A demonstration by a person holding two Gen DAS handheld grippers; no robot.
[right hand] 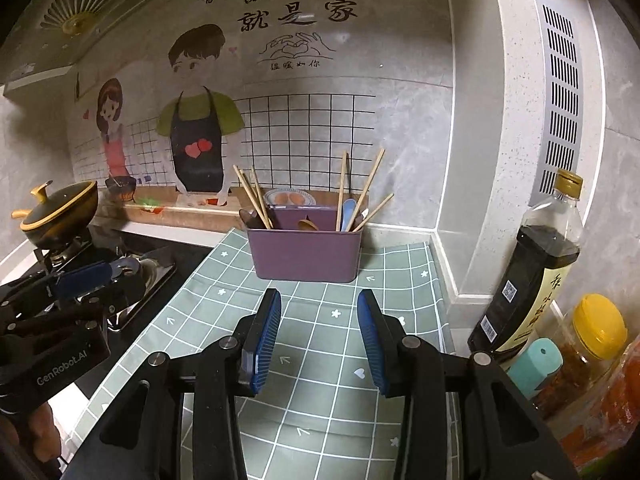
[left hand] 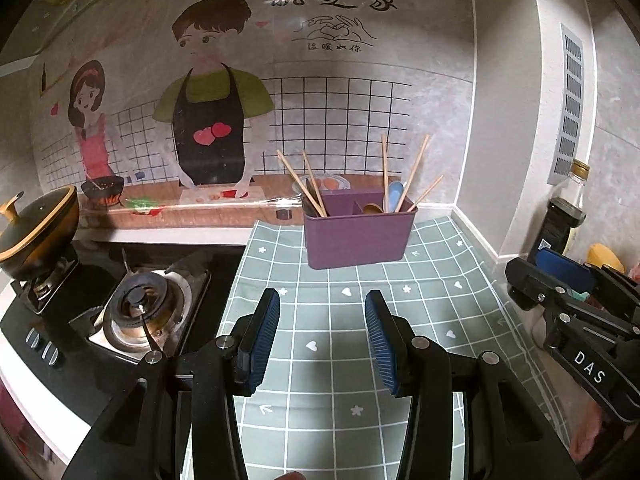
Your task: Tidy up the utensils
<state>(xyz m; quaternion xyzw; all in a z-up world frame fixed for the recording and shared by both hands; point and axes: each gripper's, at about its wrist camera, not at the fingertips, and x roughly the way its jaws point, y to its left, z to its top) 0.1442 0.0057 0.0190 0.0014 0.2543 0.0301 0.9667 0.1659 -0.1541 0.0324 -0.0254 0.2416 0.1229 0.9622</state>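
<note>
Evidently both grippers hung over the green checked cloth (left hand: 432, 280) with nothing between their blue pads. The left gripper (left hand: 322, 338) stood with its fingers well apart, and the right gripper (right hand: 319, 340) likewise, a little narrower; neither touched anything. The purple caddy (left hand: 358, 232) sat on the far end of the cloth, ahead of both grippers and close to the wall. Chopsticks (left hand: 300, 182) leaned out of the caddy's left compartment, and more chopsticks (left hand: 414, 172) with a blue spoon (left hand: 395, 194) stood in its right one. A wooden spoon (right hand: 308, 224) showed in the middle. Left of the caddy was the stove (left hand: 136, 304), with a lidded pot (left hand: 38, 220) on its far burner. Right of the caddy stood a dark sauce bottle (right hand: 532, 272).
</note>
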